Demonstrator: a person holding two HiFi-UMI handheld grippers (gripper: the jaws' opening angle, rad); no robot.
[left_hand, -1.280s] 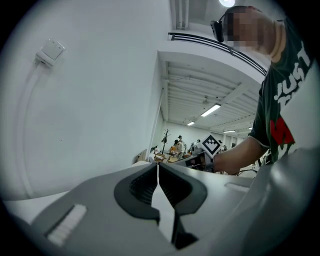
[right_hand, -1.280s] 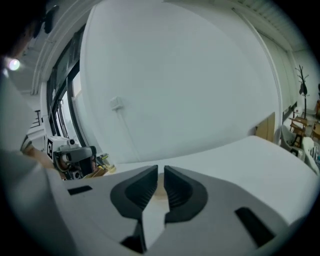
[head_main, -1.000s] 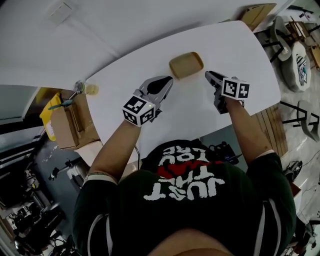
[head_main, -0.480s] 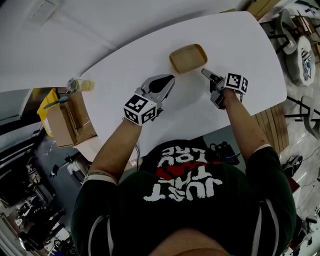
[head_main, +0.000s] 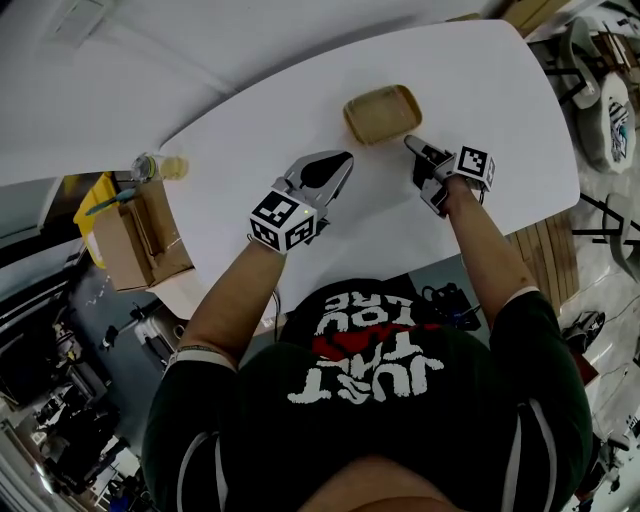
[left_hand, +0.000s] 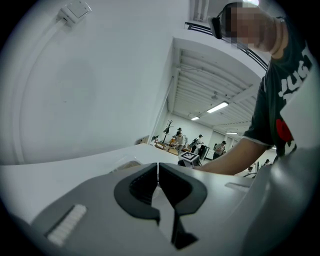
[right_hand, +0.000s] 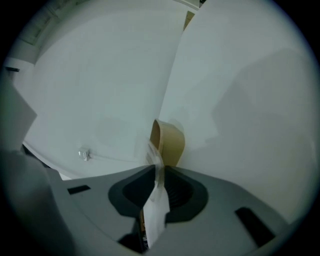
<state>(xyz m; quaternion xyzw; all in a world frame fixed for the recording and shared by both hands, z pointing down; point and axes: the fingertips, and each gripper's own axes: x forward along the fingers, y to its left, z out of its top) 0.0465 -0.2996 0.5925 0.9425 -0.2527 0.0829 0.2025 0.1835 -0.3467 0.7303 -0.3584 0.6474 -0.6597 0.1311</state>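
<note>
White bench (head_main: 240, 140) carries the work, its surface smooth and bare around both tools. Cardboard box (head_main: 140, 240) stands off the bench's 9 o'clock end. Tan tray (head_main: 381, 113) lies flat at 12 o'clock from the person. It looks light and thin-walled, likely to flex and to slide on this surface; the rim at a corner is the sound place to take it. Left gripper (head_main: 345, 157) sits at the tray's 7 o'clock, just apart from it, fingers closed together on nothing. Right gripper (head_main: 408, 141) meets the tray's 5 o'clock corner, fingers closed, apparently on a thin translucent flap (right_hand: 155, 152) at the rim. Small bottle (head_main: 150, 167) stands at the 9 o'clock edge.
</note>
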